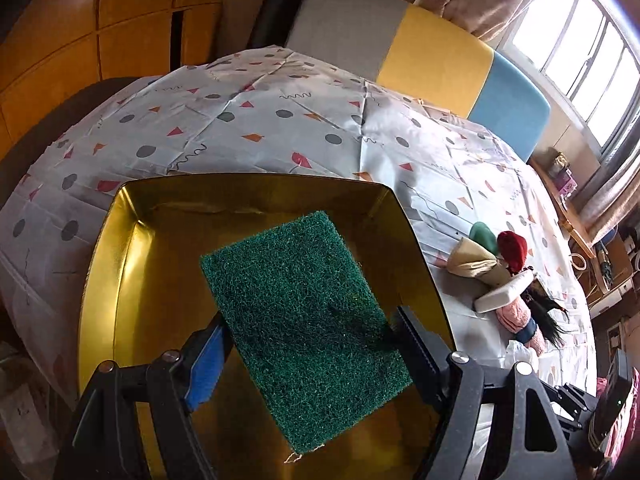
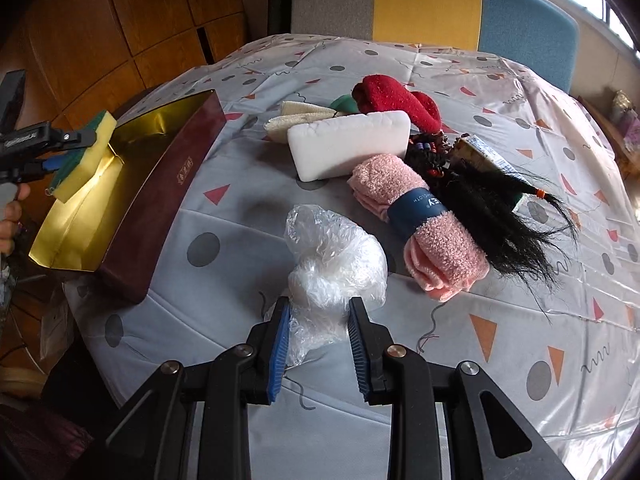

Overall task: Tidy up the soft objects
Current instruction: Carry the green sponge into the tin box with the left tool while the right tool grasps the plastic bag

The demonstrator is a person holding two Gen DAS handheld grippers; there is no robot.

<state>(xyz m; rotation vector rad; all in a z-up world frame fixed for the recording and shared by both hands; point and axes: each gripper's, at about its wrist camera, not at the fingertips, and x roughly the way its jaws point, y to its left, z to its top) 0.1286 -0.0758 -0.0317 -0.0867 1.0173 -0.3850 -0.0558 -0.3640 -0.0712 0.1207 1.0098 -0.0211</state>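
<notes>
My left gripper (image 1: 310, 320) is shut on a scouring sponge (image 1: 288, 272), its green side facing the camera and the pads pressing its two long edges. In the right wrist view that sponge (image 2: 82, 152), yellow with a green layer, hangs tilted over the gold-lined maroon box (image 2: 160, 200), still in the left gripper (image 2: 76, 148). The box's gold inside (image 1: 132, 240) holds nothing else that I can see. My right gripper (image 2: 320, 332) is shut on a crumpled clear plastic bag (image 2: 336, 256) lying on the tablecloth near the front edge.
Behind the bag lie a white foam block (image 2: 348, 144), a rolled pink towel (image 2: 420, 220), a red sock (image 2: 396, 96), black hair pieces (image 2: 500, 208), a beige cloth (image 2: 296, 116) and a green item (image 2: 346, 104). A grey, yellow and blue chair back (image 2: 428, 0) stands at the far edge.
</notes>
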